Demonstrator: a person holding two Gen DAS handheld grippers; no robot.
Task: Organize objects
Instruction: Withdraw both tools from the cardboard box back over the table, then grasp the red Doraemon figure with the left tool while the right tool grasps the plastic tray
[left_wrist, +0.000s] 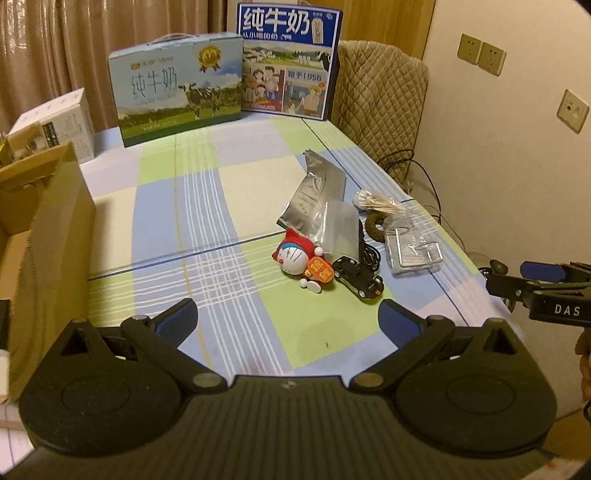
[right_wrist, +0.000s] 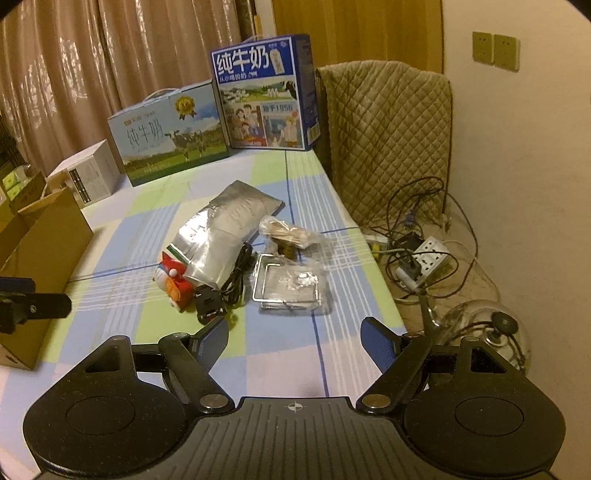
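Note:
A small pile lies on the checked tablecloth: a Doraemon toy (left_wrist: 297, 260) (right_wrist: 173, 278), a black toy car (left_wrist: 360, 280) (right_wrist: 208, 308), a silver foil bag (left_wrist: 314, 195) (right_wrist: 225, 229), a black cable (right_wrist: 236, 277), a bag of cotton swabs (left_wrist: 376, 203) (right_wrist: 291, 230) and a clear packet with metal parts (left_wrist: 413, 251) (right_wrist: 291, 286). My left gripper (left_wrist: 288, 317) is open above the cloth, just short of the toy and car. My right gripper (right_wrist: 295, 341) is open too, near the packet. Each gripper shows at the edge of the other's view.
An open cardboard box (left_wrist: 48, 236) (right_wrist: 40, 251) stands at the left. Two milk cartons (left_wrist: 177, 88) (left_wrist: 290, 59) stand at the far end, with a white box (left_wrist: 55, 122) to their left. A quilted chair (right_wrist: 388, 136), a power strip with cables (right_wrist: 428, 258) and a glass jar (right_wrist: 487, 332) are off the right edge.

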